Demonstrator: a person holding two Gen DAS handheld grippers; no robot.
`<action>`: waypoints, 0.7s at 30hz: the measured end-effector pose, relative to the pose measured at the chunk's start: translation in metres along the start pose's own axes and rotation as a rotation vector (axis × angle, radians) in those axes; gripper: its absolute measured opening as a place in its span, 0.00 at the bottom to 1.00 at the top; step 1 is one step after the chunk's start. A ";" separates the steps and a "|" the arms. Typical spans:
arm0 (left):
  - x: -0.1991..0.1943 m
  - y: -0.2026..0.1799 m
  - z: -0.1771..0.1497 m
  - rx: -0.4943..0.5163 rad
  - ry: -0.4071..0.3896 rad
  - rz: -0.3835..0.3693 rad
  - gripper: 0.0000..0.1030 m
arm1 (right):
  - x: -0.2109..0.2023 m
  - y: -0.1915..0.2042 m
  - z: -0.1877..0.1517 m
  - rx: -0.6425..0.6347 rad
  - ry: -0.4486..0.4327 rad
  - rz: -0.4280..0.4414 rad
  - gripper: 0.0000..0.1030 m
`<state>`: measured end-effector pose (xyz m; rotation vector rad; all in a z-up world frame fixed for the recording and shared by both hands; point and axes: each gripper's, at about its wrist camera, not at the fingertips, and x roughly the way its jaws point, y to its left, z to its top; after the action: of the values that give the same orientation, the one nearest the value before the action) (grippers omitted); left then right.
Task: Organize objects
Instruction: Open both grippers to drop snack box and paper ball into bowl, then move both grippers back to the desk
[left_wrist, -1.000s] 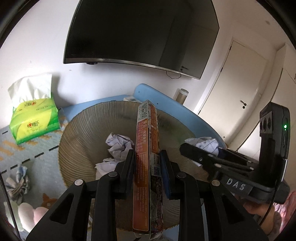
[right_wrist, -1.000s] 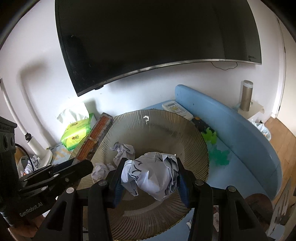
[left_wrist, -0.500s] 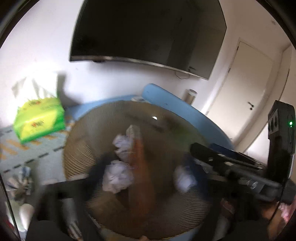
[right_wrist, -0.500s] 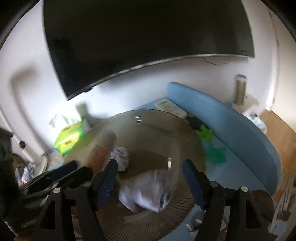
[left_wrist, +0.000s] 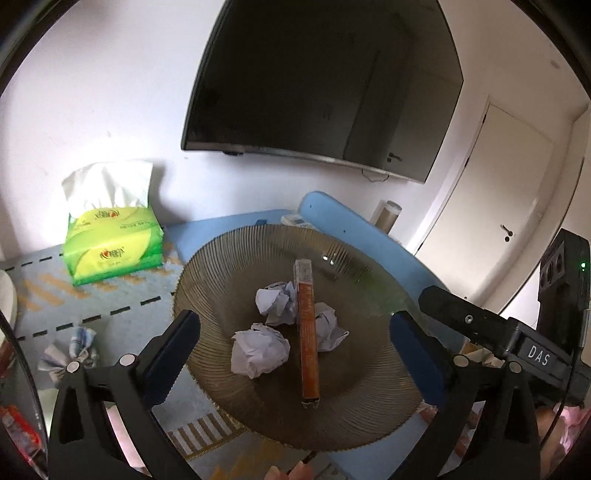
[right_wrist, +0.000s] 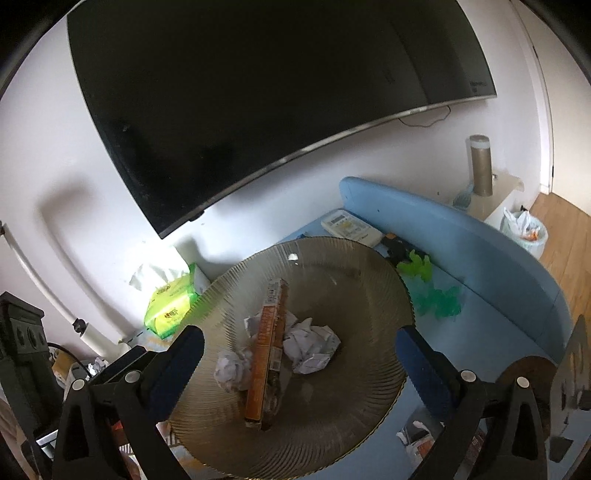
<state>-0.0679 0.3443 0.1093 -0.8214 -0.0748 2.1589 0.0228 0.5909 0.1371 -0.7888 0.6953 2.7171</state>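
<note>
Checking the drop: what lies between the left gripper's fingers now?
Nothing is gripped: the left gripper stands open over the plate, where the orange box and paper balls lie. Left wrist view.

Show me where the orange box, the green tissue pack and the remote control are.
orange box (left_wrist: 308, 354), left wrist view, middle of its long orange side.
green tissue pack (left_wrist: 112, 245), left wrist view, front face.
remote control (right_wrist: 351, 227), right wrist view, its button panel.

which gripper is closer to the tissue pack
Left. The left gripper hangs open over the near rim of the plate, with the tissue pack just beyond its left finger. The right gripper, opening, is farther along the plate, away from the pack.
</note>
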 end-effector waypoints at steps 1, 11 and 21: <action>-0.006 -0.001 0.001 -0.001 -0.009 0.002 1.00 | -0.003 0.003 0.000 -0.001 -0.006 0.004 1.00; -0.078 0.013 0.015 -0.023 -0.103 0.045 1.00 | -0.050 0.039 -0.001 -0.014 -0.075 0.050 1.00; -0.201 0.071 0.024 -0.111 -0.234 0.209 1.00 | -0.087 0.110 -0.010 -0.081 -0.109 0.177 1.00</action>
<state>-0.0365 0.1593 0.2124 -0.6587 -0.2393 2.4607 0.0616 0.4837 0.2193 -0.6169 0.6636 2.9382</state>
